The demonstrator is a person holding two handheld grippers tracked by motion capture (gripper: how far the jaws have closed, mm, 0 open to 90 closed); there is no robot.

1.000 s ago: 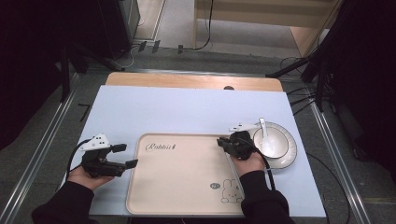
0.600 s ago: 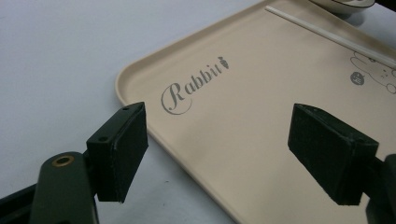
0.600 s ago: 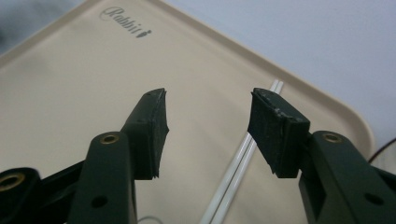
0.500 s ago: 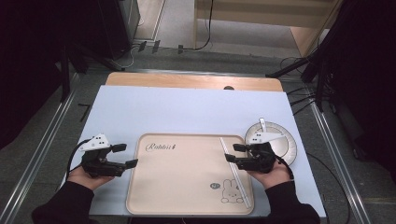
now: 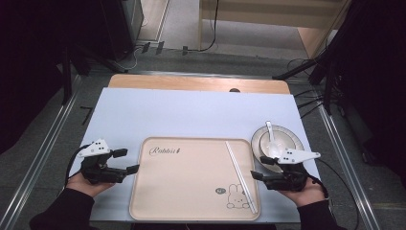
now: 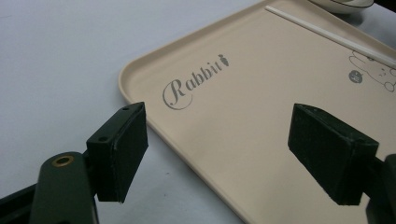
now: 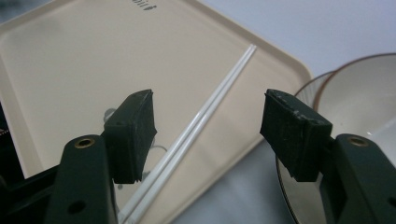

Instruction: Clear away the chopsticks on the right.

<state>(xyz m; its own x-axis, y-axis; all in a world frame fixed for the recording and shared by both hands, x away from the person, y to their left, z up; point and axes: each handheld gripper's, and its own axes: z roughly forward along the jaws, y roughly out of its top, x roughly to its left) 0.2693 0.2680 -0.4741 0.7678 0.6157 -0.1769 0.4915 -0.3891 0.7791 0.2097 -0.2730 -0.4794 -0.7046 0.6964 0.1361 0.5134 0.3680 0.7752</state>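
Observation:
A beige tray [image 5: 191, 182] printed with "Rabbit" lies at the table's front. A pair of white chopsticks [image 5: 241, 175] lies slantwise on its right part, free of any grip. My right gripper [image 5: 258, 168] hovers at the tray's right edge, pointing left. Its jaws have just been opening and stand open, nothing pressed between them. In the right gripper view the chopsticks [image 7: 205, 112] run below the gap of the right gripper [image 7: 210, 135]. My left gripper [image 5: 128, 160] rests open beside the tray's left edge. The left gripper [image 6: 224, 154] has the tray's corner [image 6: 140, 74] between its pads, untouched.
A grey plate [image 5: 296, 143] with a white bowl [image 5: 266, 143] and a white spoon [image 5: 271, 136] stands just right of the tray, behind my right hand. A pale blue mat [image 5: 191, 115] covers the table, bare beyond the tray.
My right gripper has opened and let the chopsticks go onto the tray. It then drew back to the right and toward the front edge. The left gripper has stayed put.

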